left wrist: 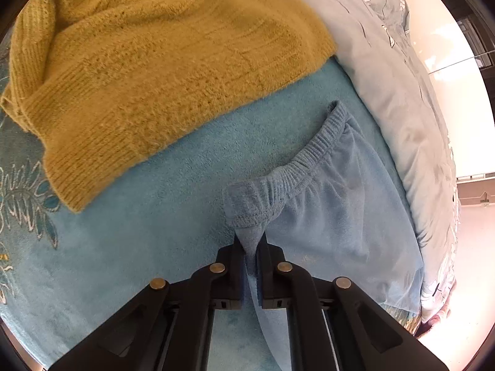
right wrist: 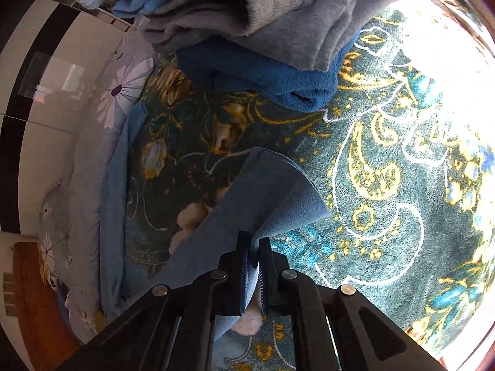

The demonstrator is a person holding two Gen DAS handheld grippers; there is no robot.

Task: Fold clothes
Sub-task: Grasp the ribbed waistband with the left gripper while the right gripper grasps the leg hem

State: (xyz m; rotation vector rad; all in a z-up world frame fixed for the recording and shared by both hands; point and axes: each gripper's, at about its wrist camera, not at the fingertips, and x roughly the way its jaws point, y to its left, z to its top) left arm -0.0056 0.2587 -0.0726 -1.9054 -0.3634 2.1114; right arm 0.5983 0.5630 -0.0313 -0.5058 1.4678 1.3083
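Note:
My left gripper (left wrist: 250, 241) is shut on the waistband corner of light blue fleece pants (left wrist: 324, 216), whose elastic band curves up to the right over the bed. My right gripper (right wrist: 253, 242) is shut on a fold of the same light blue fleece pants (right wrist: 278, 191), lifted a little above the patterned blanket. A mustard knit sweater (left wrist: 148, 71) lies folded at the upper left of the left wrist view.
A teal floral blanket (right wrist: 386, 170) covers the bed. A pile of grey (right wrist: 278, 15) and dark blue (right wrist: 263, 74) clothes lies at the top of the right wrist view. A pale floral quilt (left wrist: 402, 92) runs along the bed edge, white floor beyond.

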